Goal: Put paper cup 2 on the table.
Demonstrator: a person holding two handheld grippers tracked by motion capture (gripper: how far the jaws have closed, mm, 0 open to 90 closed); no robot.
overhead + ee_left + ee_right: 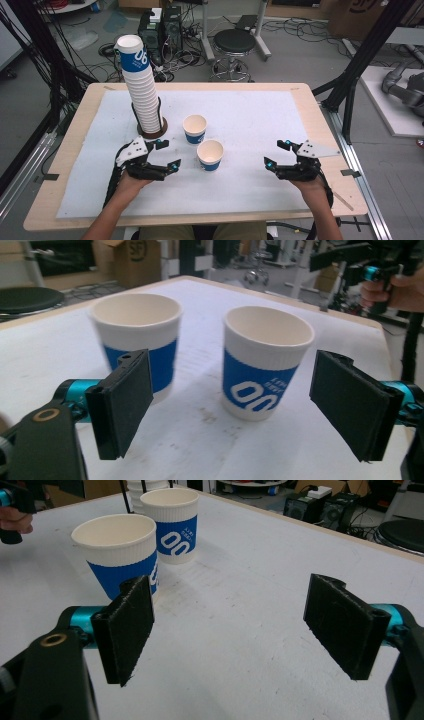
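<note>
Two paper cups, white with a blue band, stand upright on the white mat in the middle of the counter. The nearer cup (210,154) is closest to the person, and the farther cup (194,128) stands just behind it and a little to the left. They are close together but do not touch. Both are empty inside, as the left gripper view shows.

The left tongs (166,154) hover just to the left of the nearer cup, with the tips pointing toward it. Their jaws stand wide apart and nothing is between the pads. In the left gripper view the nearer cup appears in the gap beyond the jaws, apart from both pads, and the farther cup appears partly behind the left pad.

The right tongs (277,153) are on the right side of the mat, well apart from the cups. Their jaws are also wide and they hold nothing; only bare mat lies between them.

Behind the left tongs, a tall stack of cups (140,85) of the same kind rises from a round brown base at the left part of the mat (250,115). The stack leans slightly to the left. The wooden edge of the counter (320,120) shows around the mat.
</note>
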